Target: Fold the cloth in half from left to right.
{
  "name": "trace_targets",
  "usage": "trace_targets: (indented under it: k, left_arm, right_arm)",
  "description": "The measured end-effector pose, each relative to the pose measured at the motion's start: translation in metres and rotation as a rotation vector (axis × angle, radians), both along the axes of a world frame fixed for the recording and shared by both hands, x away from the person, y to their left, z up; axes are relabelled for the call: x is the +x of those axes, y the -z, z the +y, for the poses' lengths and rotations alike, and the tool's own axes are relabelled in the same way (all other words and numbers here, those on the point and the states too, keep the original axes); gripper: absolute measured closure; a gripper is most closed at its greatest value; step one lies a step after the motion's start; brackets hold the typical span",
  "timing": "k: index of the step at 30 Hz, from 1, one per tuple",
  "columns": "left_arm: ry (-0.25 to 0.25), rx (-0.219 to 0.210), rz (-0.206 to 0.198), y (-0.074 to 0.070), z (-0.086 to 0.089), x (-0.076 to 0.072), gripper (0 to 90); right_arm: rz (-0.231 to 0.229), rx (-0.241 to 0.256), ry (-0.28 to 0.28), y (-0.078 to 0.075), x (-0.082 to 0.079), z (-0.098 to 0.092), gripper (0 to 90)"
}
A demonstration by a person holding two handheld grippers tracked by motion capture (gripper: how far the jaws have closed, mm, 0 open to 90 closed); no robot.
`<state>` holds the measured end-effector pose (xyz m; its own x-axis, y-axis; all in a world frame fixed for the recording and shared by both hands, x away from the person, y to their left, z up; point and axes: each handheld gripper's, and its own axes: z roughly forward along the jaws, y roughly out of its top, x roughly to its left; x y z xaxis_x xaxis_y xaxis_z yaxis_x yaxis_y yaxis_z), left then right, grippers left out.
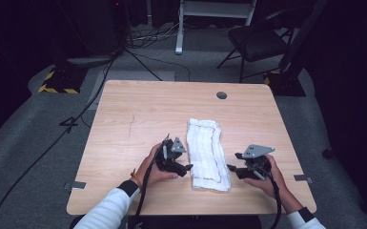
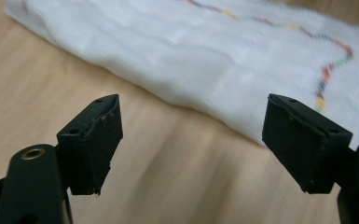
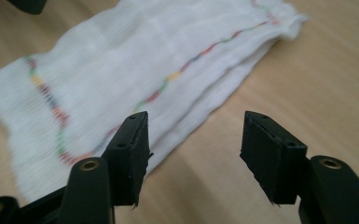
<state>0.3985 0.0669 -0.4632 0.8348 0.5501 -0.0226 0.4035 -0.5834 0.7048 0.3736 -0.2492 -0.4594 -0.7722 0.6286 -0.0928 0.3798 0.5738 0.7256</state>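
Light falls from overhead onto the table [image 1: 138, 109], bright and even, while the room around it sinks into near black. Shadows under the hands are soft and short. No glare on the wood. Close up, the towel [image 2: 205, 51] looks washed out and blurred, its far edge soft; the black jaws stay fairly sharp.
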Motion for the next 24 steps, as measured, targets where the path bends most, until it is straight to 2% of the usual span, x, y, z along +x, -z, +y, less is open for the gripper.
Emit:
trace_targets:
  k: [4, 6, 9, 11, 14, 16, 18, 19, 24]
  left_arm:
    - [-0.066, -0.067, -0.008, -0.011, -0.002, 0.028, 22.6]
    - [-0.087, -0.083, -0.023, -0.015, -0.005, 0.041, 23.0]
    - [-0.107, -0.050, -0.031, -0.014, -0.012, 0.059, 23.4]
    - [-0.127, -0.011, -0.037, -0.012, -0.017, 0.072, 23.5]
    - [-0.160, 0.016, -0.032, -0.006, -0.021, 0.086, 24.3]
    - [-0.185, 0.003, -0.011, -0.001, -0.021, 0.096, 25.0]
    - [-0.216, 0.007, 0.007, 0.005, -0.021, 0.108, 25.0]
    - [-0.238, 0.000, 0.025, 0.008, -0.021, 0.112, 25.1]
    - [-0.276, 0.020, 0.039, 0.021, -0.023, 0.125, 25.8]
  right_arm:
    - [0.000, 0.049, 0.039, -0.006, 0.032, -0.002, 43.1]
    - [-0.007, 0.040, 0.045, -0.007, 0.048, 0.000, 43.8]
    - [-0.017, 0.001, 0.056, -0.006, 0.069, 0.009, 44.4]
    - [-0.018, -0.006, 0.061, -0.005, 0.081, 0.016, 44.9]
    - [-0.017, -0.014, 0.057, -0.005, 0.098, 0.028, 45.0]
    - [-0.012, -0.019, 0.070, -0.005, 0.109, 0.034, 45.2]
    - [-0.017, -0.034, 0.079, -0.003, 0.118, 0.039, 45.4]
    - [-0.003, -0.042, 0.084, -0.001, 0.124, 0.041, 45.4]
    - [0.036, -0.044, 0.098, 0.010, 0.144, 0.050, 45.5]
